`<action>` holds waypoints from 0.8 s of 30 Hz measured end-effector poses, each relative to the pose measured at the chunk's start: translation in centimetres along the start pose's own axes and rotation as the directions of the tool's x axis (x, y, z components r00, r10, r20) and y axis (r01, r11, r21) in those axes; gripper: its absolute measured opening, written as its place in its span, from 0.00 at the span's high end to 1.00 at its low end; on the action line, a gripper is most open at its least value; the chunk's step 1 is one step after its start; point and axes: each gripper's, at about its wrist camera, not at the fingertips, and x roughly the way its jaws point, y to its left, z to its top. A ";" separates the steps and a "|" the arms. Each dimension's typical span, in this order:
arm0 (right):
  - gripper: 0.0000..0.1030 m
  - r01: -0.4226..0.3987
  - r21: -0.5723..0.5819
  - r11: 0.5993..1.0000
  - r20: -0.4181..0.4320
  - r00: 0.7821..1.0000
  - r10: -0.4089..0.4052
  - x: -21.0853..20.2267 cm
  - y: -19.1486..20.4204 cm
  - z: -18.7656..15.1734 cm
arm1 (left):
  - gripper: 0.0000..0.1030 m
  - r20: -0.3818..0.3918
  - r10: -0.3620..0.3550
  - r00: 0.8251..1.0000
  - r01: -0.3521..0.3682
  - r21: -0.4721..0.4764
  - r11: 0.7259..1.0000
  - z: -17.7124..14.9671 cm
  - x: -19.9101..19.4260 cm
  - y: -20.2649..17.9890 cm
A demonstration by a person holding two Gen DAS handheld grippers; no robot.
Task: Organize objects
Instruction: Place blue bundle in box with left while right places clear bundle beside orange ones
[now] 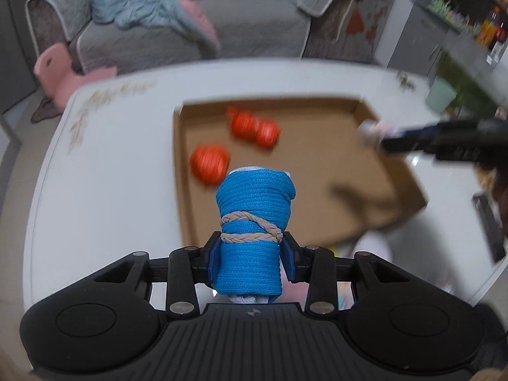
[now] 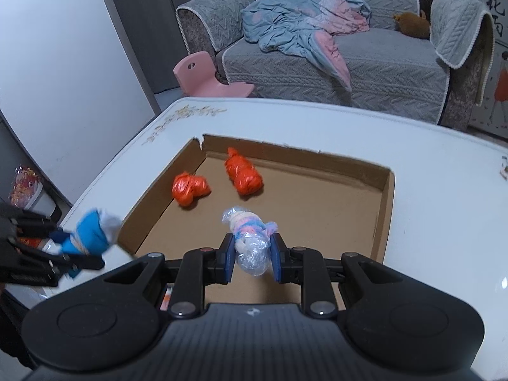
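Observation:
My left gripper [image 1: 250,260] is shut on a blue cloth roll [image 1: 254,219] tied with a pastel cord, held above the near edge of a shallow cardboard tray [image 1: 317,171]. It also shows in the right wrist view [image 2: 85,235], left of the tray [image 2: 385,209]. My right gripper [image 2: 252,255] is shut on a clear plastic-wrapped pastel bundle [image 2: 249,238] above the tray's near part. In the left wrist view the right gripper [image 1: 384,141] reaches in from the right. Two orange plastic bundles [image 2: 190,189] [image 2: 243,176] lie in the tray's far left part.
The tray lies on a white table [image 2: 444,165] with a floral print at its far left corner. Behind it stand a grey sofa [image 2: 381,63] with a blue-pink blanket and a pink child's chair [image 2: 206,73]. Shelves with bottles [image 1: 489,28] are at the right.

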 end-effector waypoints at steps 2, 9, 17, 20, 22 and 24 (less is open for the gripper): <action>0.80 0.002 0.003 1.000 0.011 1.000 -0.002 0.4 -0.2 0.9 | 0.57 0.004 -0.014 1.000 0.014 -0.001 1.000 1.8 1.1 -0.2; 0.80 0.030 0.003 1.000 -0.002 1.000 -0.030 4.2 -1.5 4.2 | 0.57 -0.101 -0.056 0.993 0.047 -0.091 0.995 3.5 8.7 0.8; 0.80 0.066 -0.013 0.998 -0.088 0.994 -0.067 11.7 -2.5 5.4 | 0.56 -0.135 0.008 0.991 -0.023 -0.105 0.994 3.1 12.3 2.8; 0.80 0.078 -0.012 0.997 -0.119 0.990 -0.079 13.9 -2.4 5.3 | 0.56 -0.112 0.008 0.994 -0.023 -0.129 0.991 4.2 12.7 3.2; 0.80 0.071 -0.009 0.997 -0.135 0.988 -0.071 14.8 -2.1 5.1 | 0.56 -0.096 0.025 0.995 -0.036 -0.119 0.992 4.9 12.8 3.2; 0.80 0.047 -0.007 0.999 -0.140 0.989 -0.048 15.2 -1.5 5.0 | 0.56 -0.080 0.054 0.995 -0.063 -0.118 0.991 5.3 13.0 3.3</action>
